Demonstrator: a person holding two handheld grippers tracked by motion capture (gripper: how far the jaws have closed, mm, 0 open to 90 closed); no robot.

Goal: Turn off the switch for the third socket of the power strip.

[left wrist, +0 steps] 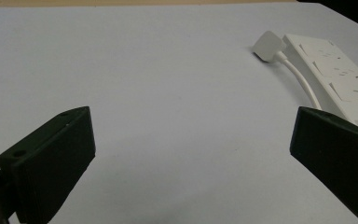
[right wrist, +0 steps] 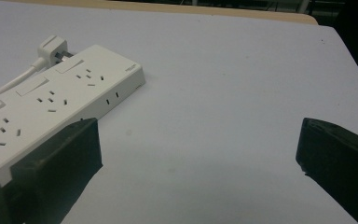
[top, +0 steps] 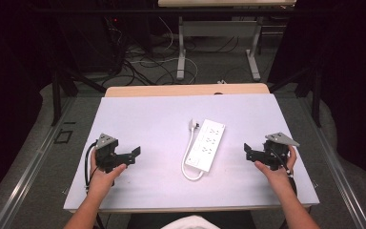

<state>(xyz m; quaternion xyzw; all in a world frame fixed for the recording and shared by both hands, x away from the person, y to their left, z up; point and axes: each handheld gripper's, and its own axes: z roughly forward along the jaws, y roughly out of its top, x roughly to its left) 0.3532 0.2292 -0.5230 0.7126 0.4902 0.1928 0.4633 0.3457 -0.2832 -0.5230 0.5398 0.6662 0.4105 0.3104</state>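
Counter (top: 147, 119) with a pale cover carries a white power strip (top: 206, 144) near its middle, lying flat, with its cord (top: 187, 162) looped beside it and the plug (top: 193, 125) at the far end. Left gripper (top: 134, 156) and right gripper (top: 249, 150) rest on either side, well apart from the strip, both with jaws wide open and holding nothing.

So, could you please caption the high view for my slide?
Two open hand-held grippers, left and right, flank a white power strip on the table.
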